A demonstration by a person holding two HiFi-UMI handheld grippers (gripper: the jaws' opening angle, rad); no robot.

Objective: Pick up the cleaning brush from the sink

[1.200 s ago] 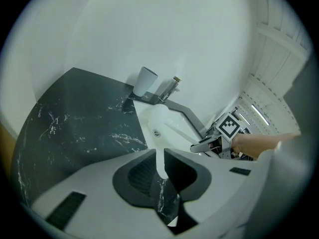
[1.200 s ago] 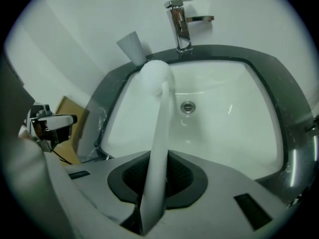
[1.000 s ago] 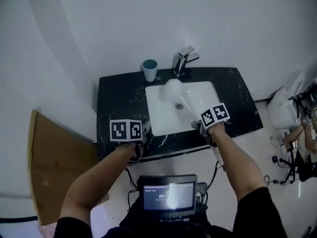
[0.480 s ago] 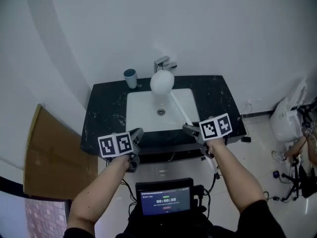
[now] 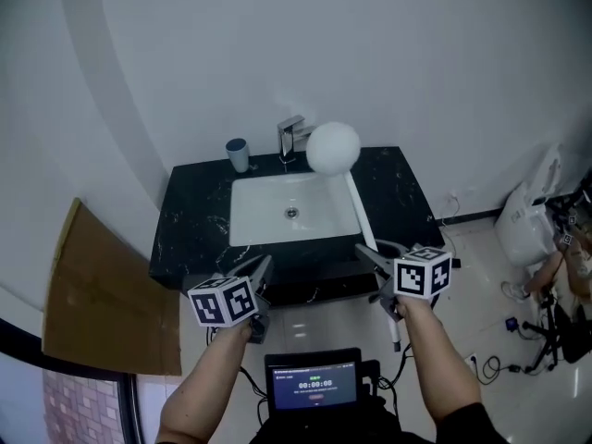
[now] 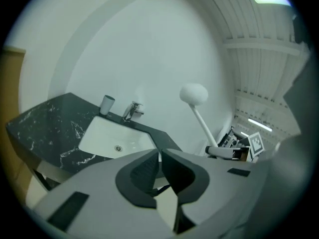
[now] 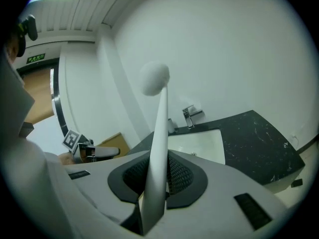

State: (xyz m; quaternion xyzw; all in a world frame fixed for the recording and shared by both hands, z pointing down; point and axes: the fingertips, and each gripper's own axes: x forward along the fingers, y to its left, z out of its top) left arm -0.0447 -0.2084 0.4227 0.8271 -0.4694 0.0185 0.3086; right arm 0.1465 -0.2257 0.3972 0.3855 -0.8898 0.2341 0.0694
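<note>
Brush (image 5: pixel 333 148) is up out of the sink (image 5: pixel 254 215) now, high over the surface (image 5: pixel 194 211); right claw (image 5: pixel 363 248) pinching its handle, left claw (image 5: pixel 263 263) pressed together, empty.

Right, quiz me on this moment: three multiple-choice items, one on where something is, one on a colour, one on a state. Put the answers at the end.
1. Where is the head of the cleaning brush in relation to the sink?
A. Lying inside it
B. Held up in the air, clear of it
C. Resting on its rim

2. What colour is the countertop?
A. Plain white
B. Wood brown
C. Black with white veins

3. What state is the right gripper in?
A. Shut on the brush's handle
B. Open and empty
C. Shut with nothing between its jaws

Answers: B, both gripper views show the round head high against the wall. C, the head view shows dark marbled stone. A, the right gripper view shows the white handle clamped between the pads.
</note>
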